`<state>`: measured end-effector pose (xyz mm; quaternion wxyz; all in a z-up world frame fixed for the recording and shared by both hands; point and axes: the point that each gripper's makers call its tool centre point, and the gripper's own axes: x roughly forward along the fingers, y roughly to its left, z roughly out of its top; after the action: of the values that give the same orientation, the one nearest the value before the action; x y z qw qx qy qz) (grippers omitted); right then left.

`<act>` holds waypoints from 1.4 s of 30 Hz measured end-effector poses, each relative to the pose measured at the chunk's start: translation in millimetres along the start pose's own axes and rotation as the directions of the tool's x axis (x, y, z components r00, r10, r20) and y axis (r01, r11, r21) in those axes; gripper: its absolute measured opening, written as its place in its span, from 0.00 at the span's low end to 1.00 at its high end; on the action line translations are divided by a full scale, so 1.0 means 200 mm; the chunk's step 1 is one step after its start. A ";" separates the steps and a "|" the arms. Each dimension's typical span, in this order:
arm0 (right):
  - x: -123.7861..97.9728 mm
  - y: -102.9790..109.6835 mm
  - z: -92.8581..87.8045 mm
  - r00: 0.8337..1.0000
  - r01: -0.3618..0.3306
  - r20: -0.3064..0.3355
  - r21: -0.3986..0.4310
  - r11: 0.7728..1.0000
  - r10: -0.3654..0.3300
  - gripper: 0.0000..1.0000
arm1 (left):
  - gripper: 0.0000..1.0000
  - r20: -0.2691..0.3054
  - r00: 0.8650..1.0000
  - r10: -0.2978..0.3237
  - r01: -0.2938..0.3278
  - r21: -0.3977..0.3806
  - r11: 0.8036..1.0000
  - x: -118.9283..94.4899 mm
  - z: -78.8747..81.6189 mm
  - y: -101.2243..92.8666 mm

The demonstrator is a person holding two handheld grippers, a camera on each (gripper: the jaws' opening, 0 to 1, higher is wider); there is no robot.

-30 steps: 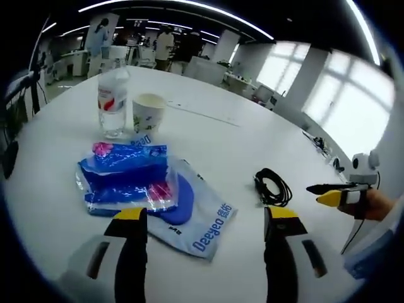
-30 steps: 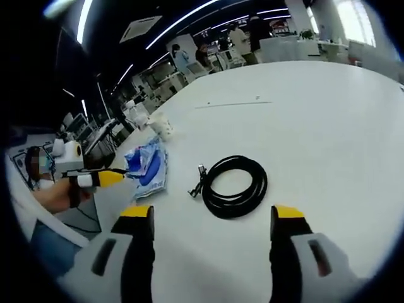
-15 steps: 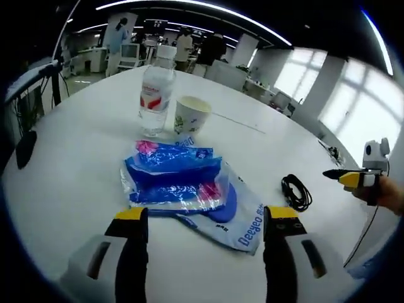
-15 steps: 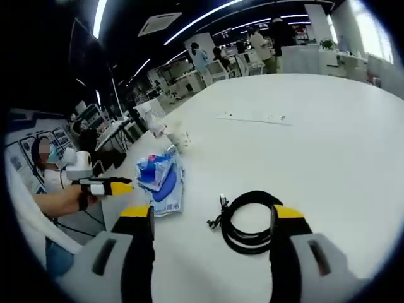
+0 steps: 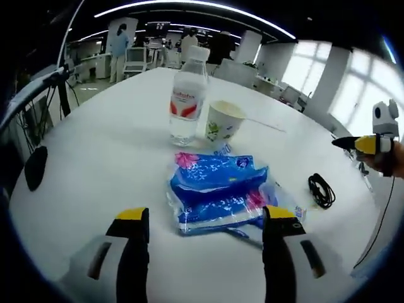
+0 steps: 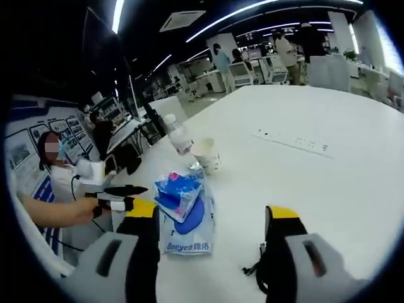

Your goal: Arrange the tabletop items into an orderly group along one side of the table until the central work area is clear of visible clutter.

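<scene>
Hovering my left gripper [image 5: 201, 218] just above the blue tissue pack [image 5: 218, 189], I keep its jaws spread wide and empty so they can straddle the pack. The pack lies on a flat printed bag [image 6: 184, 232] in the middle of the white table [image 5: 107, 151]; I judge it the next thing to carry off. A water bottle [image 5: 187, 98] and a paper cup [image 5: 223, 121] already stand close together toward the table's far edge, a likely place for the group. My right gripper [image 6: 211, 218] hangs with jaws apart, holding nothing, over the coiled black cable [image 5: 321, 190], which lies apart from the pack toward the table's right edge.
</scene>
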<state>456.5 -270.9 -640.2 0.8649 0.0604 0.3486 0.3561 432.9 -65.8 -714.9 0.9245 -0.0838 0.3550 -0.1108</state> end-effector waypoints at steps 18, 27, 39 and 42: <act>0.50 0.21 -0.26 0.983 -0.078 -0.158 0.078 0.994 0.089 0.51 | 0.38 -0.078 0.997 0.017 -0.020 -0.032 0.999 0.13 -0.08 0.12; 0.64 0.19 -0.32 0.981 -0.046 -0.182 0.076 0.996 0.059 0.35 | 0.22 -0.078 0.996 0.054 -0.056 -0.028 0.998 0.15 -0.07 0.15; 0.62 0.20 -0.30 0.984 -0.047 -0.175 -0.049 0.998 0.038 0.00 | 0.00 -0.054 0.996 0.075 -0.074 0.005 0.997 0.06 -0.05 0.08; 0.57 0.19 -0.28 0.987 -0.045 -0.155 -0.053 0.998 0.036 0.00 | 0.00 -0.026 0.998 0.063 -0.064 -0.010 0.998 0.03 -0.02 0.05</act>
<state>455.8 -176.6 -733.1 0.8292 0.0155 0.4030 0.3869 436.7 -58.7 -723.7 0.9224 -0.0760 0.3700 -0.0805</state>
